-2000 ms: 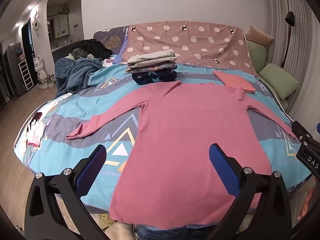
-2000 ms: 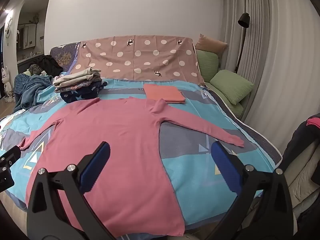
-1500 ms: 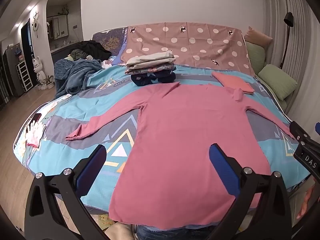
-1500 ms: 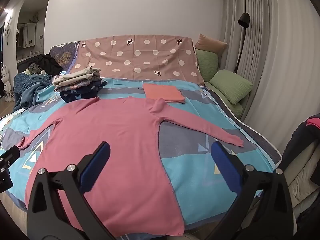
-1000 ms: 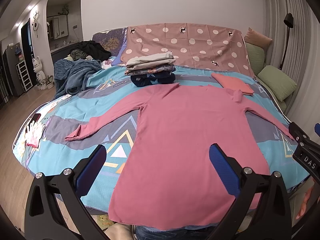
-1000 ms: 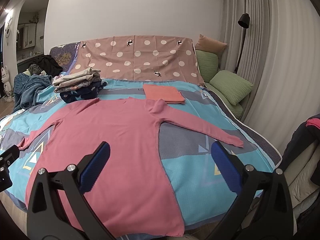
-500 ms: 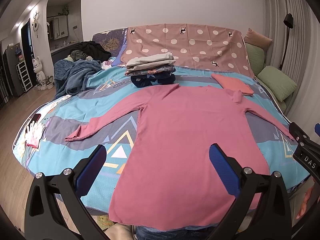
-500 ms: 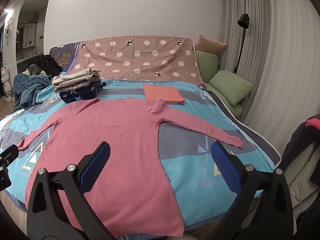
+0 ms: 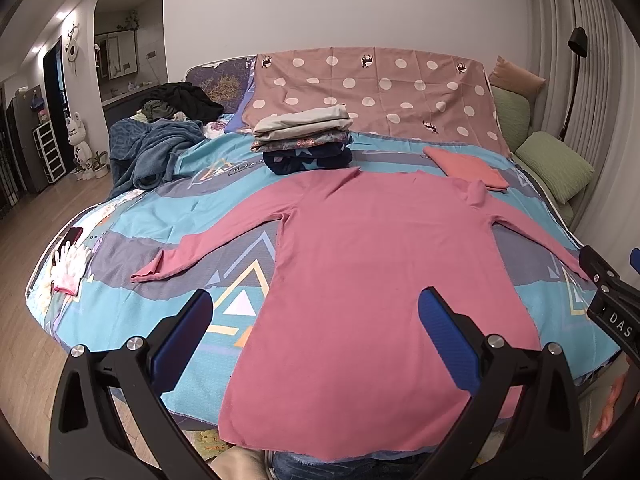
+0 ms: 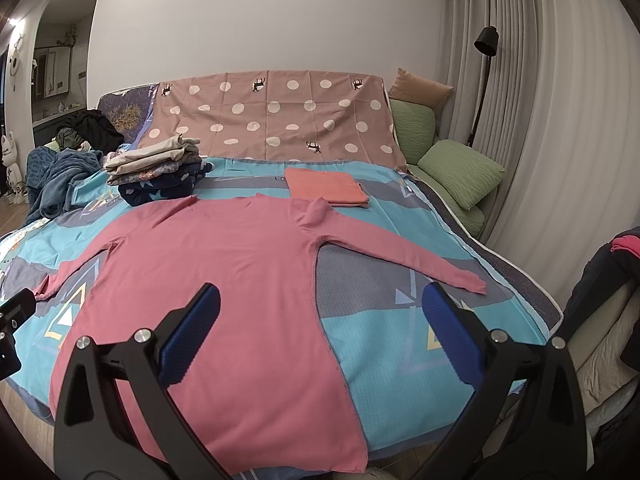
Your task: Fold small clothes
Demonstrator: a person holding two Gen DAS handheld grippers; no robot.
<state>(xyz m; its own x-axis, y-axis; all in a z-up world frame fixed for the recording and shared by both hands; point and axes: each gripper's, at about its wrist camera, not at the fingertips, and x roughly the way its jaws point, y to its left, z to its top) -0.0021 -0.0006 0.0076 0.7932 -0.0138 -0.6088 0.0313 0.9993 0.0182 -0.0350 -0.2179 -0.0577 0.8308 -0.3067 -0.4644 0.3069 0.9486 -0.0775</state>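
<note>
A pink long-sleeved garment [image 9: 372, 264] lies flat on the bed with both sleeves spread out; it also shows in the right wrist view [image 10: 224, 276]. Its hem hangs at the bed's near edge. My left gripper [image 9: 316, 336] is open and empty, held above the hem. My right gripper [image 10: 320, 328] is open and empty, above the garment's right side. The right gripper's body shows at the right edge of the left wrist view [image 9: 608, 300].
A stack of folded clothes [image 9: 306, 142] sits at the back of the bed, with a folded orange piece [image 10: 326, 186] to its right. A blue blanket [image 9: 150, 152] lies at the back left. White gloves [image 9: 70, 266] lie at the left edge. Green pillows [image 10: 460, 172] are on the right.
Both grippers have stayed nearly still, with only a slight drift of the views. The garment has not moved.
</note>
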